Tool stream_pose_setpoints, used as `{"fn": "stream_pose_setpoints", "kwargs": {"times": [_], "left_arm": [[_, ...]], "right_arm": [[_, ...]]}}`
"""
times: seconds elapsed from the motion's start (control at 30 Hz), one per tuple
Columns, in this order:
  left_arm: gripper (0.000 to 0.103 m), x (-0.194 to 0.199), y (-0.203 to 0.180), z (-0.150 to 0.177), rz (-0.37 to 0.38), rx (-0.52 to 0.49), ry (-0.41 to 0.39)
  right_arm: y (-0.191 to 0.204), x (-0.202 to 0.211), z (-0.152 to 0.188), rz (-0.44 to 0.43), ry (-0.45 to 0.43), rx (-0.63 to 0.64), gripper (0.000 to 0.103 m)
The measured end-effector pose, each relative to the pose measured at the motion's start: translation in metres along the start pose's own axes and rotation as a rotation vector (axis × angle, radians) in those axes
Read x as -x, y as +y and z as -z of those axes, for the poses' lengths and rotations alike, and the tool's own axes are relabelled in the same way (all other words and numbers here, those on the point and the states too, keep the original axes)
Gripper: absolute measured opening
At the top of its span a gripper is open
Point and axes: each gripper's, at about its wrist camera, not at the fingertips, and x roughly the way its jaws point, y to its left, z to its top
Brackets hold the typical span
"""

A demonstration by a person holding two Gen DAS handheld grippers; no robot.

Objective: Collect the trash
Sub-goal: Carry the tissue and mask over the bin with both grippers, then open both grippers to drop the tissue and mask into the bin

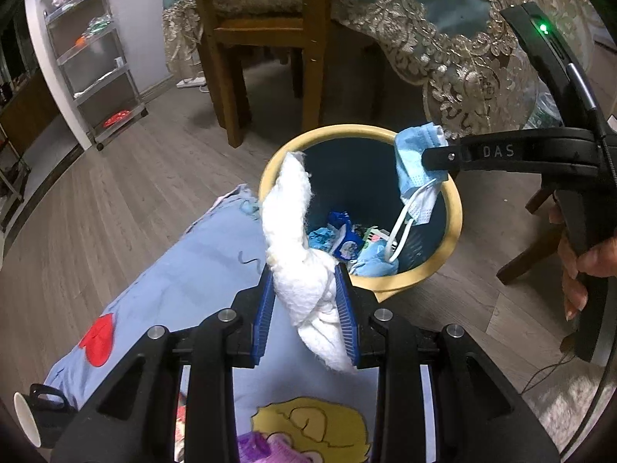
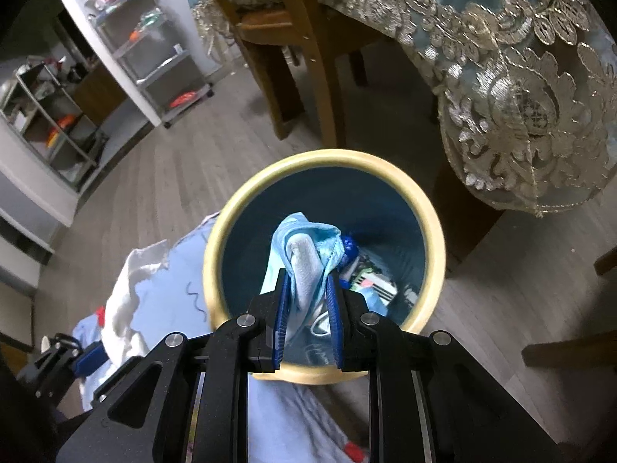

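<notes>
A round bin with a cream rim [image 1: 455, 208] and dark blue inside stands on the floor, holding several wrappers and blue scraps [image 1: 347, 239]. My left gripper [image 1: 306, 281] is shut on a crumpled white tissue [image 1: 289, 223] that sticks up beside the bin's near left rim. My right gripper [image 2: 308, 281] is shut on a blue face mask [image 2: 304, 247] and holds it over the bin's opening [image 2: 385, 208]. The right gripper also shows in the left wrist view [image 1: 432, 158], with the mask [image 1: 414, 169] hanging inside the bin's far right rim.
A light blue cartoon cloth [image 1: 185, 289] lies on the floor by the bin. A wooden chair [image 1: 270, 38] and a table with lace cloth [image 1: 462, 50] stand behind it. A metal shelf cart [image 1: 92, 61] is far left. A paper cup [image 1: 27, 416] sits at the lower left.
</notes>
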Motion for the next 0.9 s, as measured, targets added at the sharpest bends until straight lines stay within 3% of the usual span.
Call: {"fn": "stream_pose_setpoints", "kwargs": {"times": [0.23,0.43,0.5,0.57,0.63,0.7,0.9], "left_arm": [[0.031,-0.026,-0.012,-0.006,0.026,0.010,0.035],[0.032,-0.038,-0.019,-0.013,0.031,-0.008,0.032],[0.045,-0.034,-0.020,-0.018,0.039,-0.007,0.004],[0.085,-0.026,-0.016,-0.021,0.011,0.012,-0.045],[0.092,-0.019,-0.012,-0.021,-0.011,0.034,-0.090],[0.096,-0.014,-0.005,-0.020,-0.011,0.053,-0.096],[0.097,0.000,0.012,-0.003,-0.094,0.046,-0.069]], "right_arm": [[-0.015,-0.008,0.002,0.056,0.039,-0.044,0.020],[-0.022,-0.011,0.003,0.044,0.058,-0.096,0.020],[-0.022,-0.006,0.003,0.044,0.029,-0.100,0.028],[-0.023,0.003,0.000,0.045,-0.022,-0.103,0.053],[-0.022,0.006,-0.001,0.069,-0.050,-0.093,0.065],[-0.022,0.005,-0.001,0.063,-0.045,-0.094,0.067],[-0.009,0.007,-0.004,0.048,-0.049,-0.051,0.088]]}}
